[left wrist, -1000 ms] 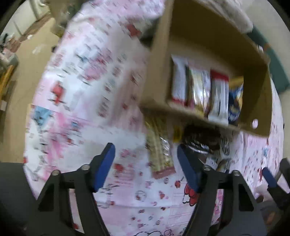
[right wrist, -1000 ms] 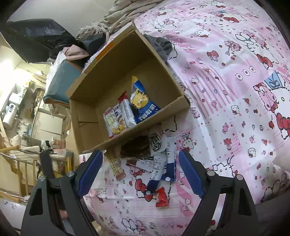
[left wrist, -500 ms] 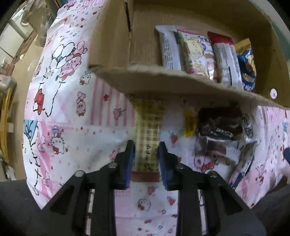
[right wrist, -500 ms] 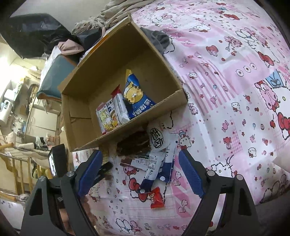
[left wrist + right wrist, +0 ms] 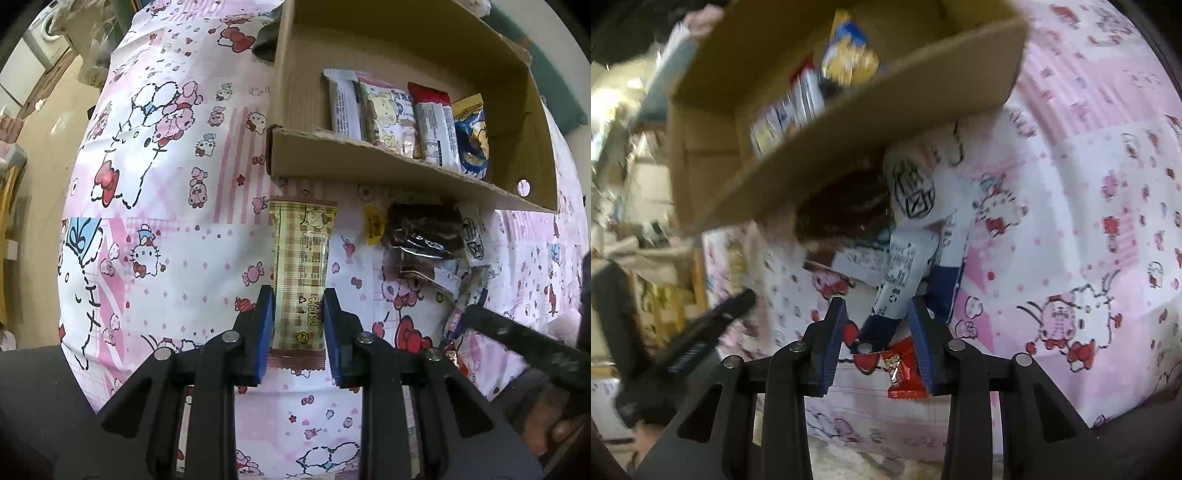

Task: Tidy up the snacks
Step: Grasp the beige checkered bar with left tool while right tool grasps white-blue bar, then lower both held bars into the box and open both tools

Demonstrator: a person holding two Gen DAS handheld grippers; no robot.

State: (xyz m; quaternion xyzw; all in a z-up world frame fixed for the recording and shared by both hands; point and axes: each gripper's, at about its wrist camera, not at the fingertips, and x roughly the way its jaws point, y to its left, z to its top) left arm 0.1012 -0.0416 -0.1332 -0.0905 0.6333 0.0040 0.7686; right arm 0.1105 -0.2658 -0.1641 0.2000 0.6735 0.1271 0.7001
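**Q:** Snacks — where do they lie, left to right?

**A:** Leftmost, the checked yellow snack bar (image 5: 301, 273) lies lengthwise on the pink cartoon-print sheet (image 5: 166, 206), just in front of the cardboard box (image 5: 369, 166). My left gripper (image 5: 297, 328) pinches its near end, both blue pads pressed against the wrapper's long edges. To its right sits a loose heap: a small yellow packet (image 5: 373, 225), a dark brown packet (image 5: 424, 232) tucked against the box wall, and white packets beside it. Inside the box, four packets (image 5: 406, 118) stand side by side.

**Q:** And your right gripper?

**A:** My right gripper (image 5: 877, 332) has just been closing its jaws. A white-and-blue packet (image 5: 897, 280) now lies between them, its dark blue end down at the pads; blur keeps me from telling whether they press on it. A small red packet (image 5: 901, 369) lies just beside the right pad.
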